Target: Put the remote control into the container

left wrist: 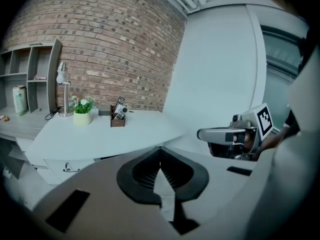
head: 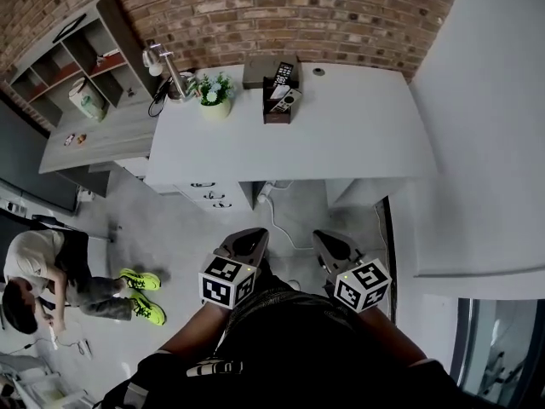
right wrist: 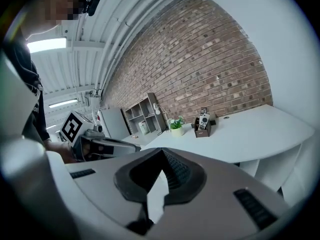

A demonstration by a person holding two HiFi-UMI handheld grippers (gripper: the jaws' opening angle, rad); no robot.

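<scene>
left gripper (head: 247,244): jaws pressed together, empty, low by the waist, aimed at the desk | dark brown box-shaped container (head: 274,116) on white desk (head: 366,130): straight ahead, well apart, slightly nearer the left gripper; slim black remote control (head: 283,73) upright and silver-grey remote control (head: 290,100) leaning, both inside | right gripper (head: 334,247): jaws pressed together, empty, beside the left one

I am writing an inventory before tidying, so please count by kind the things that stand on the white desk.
Remote controls, one black remote control and one light grey remote control: 2
Dark brown box-shaped container holding them: 1
Green potted plant with white flowers: 1
Flat grey-brown box: 1
Silver desk lamp: 1
Total: 6
</scene>
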